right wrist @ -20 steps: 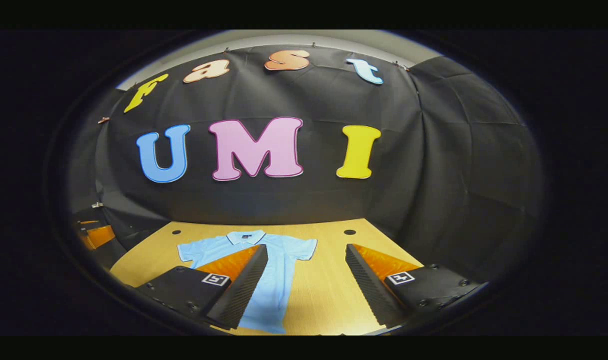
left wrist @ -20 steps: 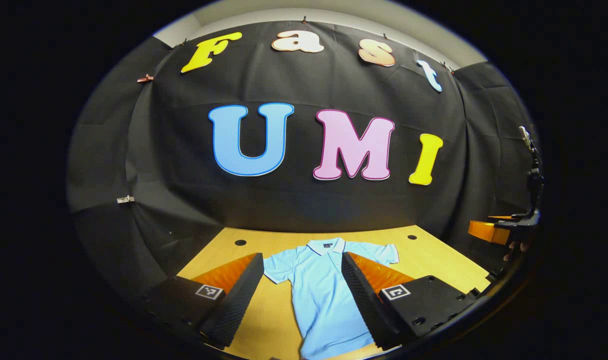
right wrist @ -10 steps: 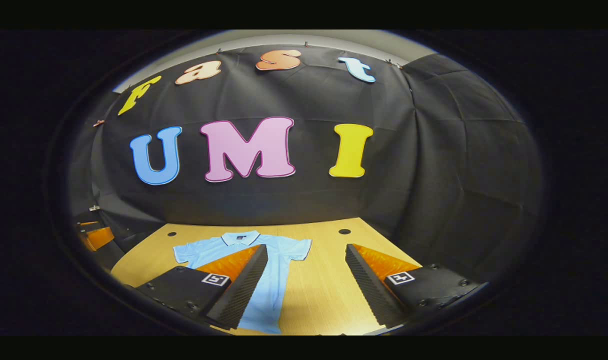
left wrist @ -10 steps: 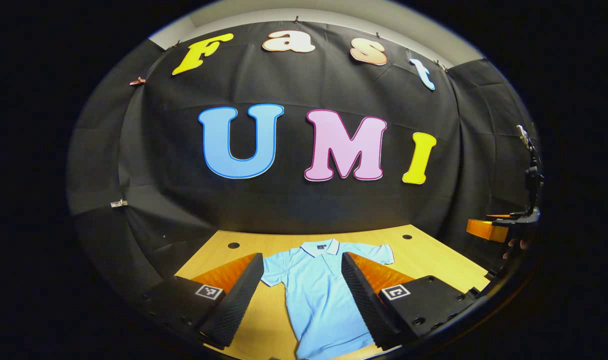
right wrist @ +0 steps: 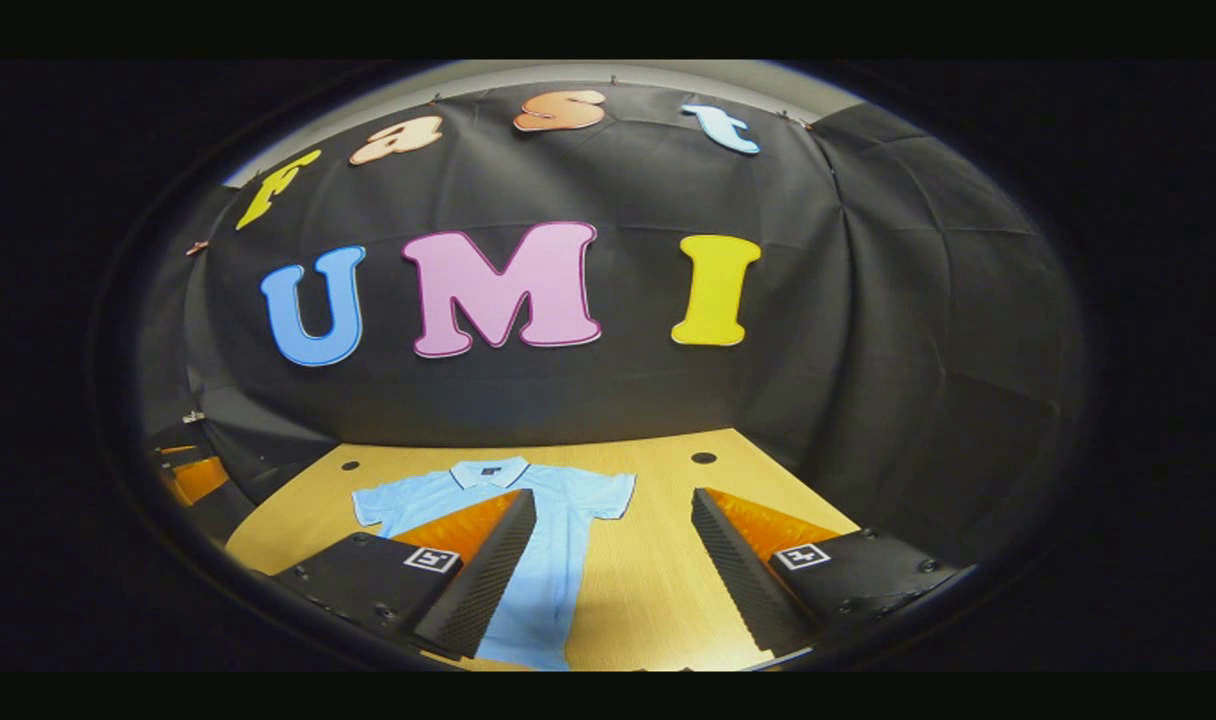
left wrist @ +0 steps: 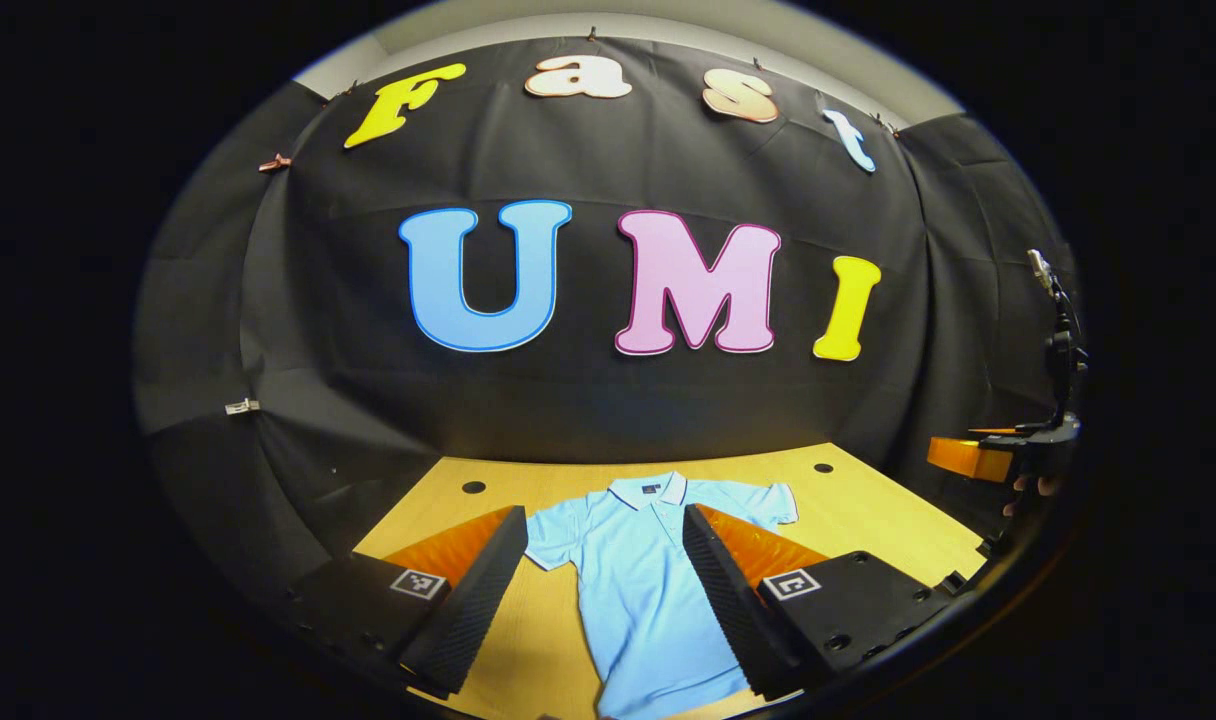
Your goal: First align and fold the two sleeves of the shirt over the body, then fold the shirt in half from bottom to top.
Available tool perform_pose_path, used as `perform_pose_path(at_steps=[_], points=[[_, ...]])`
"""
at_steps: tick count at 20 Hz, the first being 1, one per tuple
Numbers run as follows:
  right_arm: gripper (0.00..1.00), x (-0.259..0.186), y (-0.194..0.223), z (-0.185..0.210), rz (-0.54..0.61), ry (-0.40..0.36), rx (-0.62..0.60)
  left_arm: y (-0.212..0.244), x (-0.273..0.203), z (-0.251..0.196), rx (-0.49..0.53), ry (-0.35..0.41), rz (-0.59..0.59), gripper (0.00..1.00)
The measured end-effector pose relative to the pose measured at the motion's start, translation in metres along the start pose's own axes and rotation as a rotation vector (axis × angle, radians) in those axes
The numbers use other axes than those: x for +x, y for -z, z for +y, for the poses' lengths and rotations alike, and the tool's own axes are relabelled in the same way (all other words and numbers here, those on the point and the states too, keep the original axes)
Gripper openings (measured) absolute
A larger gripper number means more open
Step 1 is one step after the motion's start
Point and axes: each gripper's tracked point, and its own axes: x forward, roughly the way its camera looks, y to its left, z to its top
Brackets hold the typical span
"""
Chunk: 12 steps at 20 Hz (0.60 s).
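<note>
The blue shirt (left wrist: pixel 640 570) lies flat on the table (left wrist: pixel 868 515), collar away, ahead between the wide-open left gripper (left wrist: pixel 604 585), while the right gripper (right wrist: pixel 613 570), also wide, hangs off its sleeve (right wrist: pixel 608 494).

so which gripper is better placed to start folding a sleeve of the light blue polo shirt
Probably left: the left gripper frames the light blue polo shirt between open fingers. The right gripper frames mostly bare wooden table.
</note>
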Motion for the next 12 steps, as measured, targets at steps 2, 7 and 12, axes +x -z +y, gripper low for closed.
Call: perform_pose_path(at_steps=[2,7,12], points=[[0.98,0.009,0.003,0.000,0.017,0.000,-0.001,0.002,0.005,0.002,-0.011,-0.010,0.008,0.99],[0.98,0.042,0.008,0.001,0.056,-0.012,-0.014,0.003,0.019,0.005,-0.019,-0.037,0.024,0.99],[0.98,0.089,0.020,0.001,0.118,-0.025,-0.022,0.010,0.034,0.012,-0.027,-0.079,0.048,0.99]])
